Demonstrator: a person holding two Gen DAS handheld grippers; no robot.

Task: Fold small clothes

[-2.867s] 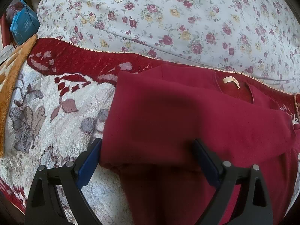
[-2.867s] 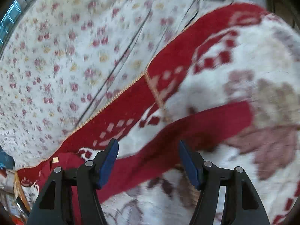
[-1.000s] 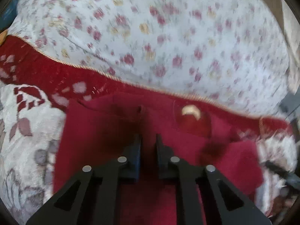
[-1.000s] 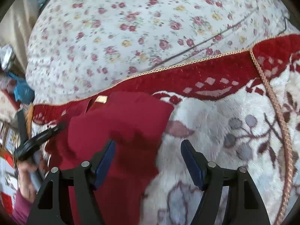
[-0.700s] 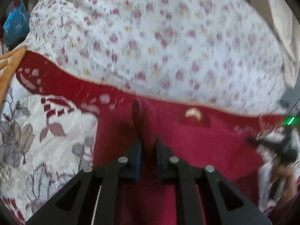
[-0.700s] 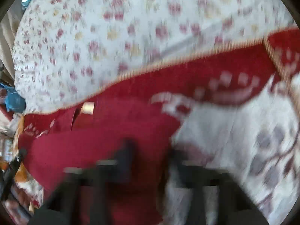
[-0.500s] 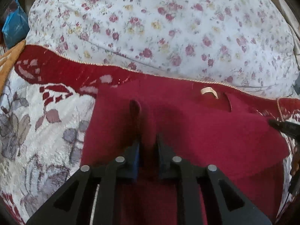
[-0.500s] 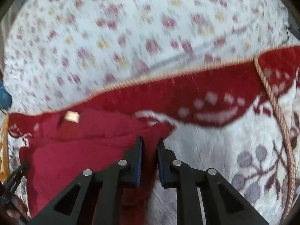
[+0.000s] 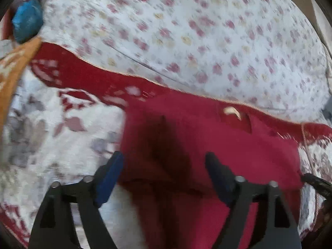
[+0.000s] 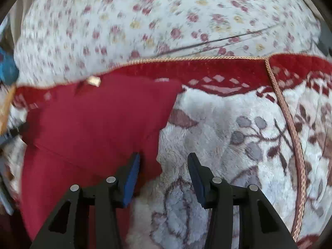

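Note:
A dark red garment point(image 9: 207, 149) lies folded over on a plush white blanket with red border point(image 9: 62, 145). Its cream neck label point(image 9: 231, 110) faces up at the far edge. My left gripper point(image 9: 164, 166) is open, its blue-padded fingers spread over the garment's left part, holding nothing. In the right wrist view the garment point(image 10: 93, 120) fills the left side, label point(image 10: 93, 81) at its far edge. My right gripper point(image 10: 164, 164) is open over the garment's right edge, the left pad above the cloth, the right pad above the blanket point(image 10: 228, 141).
A white floral bedsheet point(image 9: 186, 31) lies beyond the blanket's corded red edge point(image 10: 207, 59). An orange cloth point(image 9: 12, 70) and a blue bag point(image 9: 27, 20) sit at the far left. The other gripper's black tip point(image 9: 315, 181) shows at the right edge of the left wrist view.
Both grippers were shut on pinches of the garment half a second ago. Both have opened and let the cloth go, and it now lies flat.

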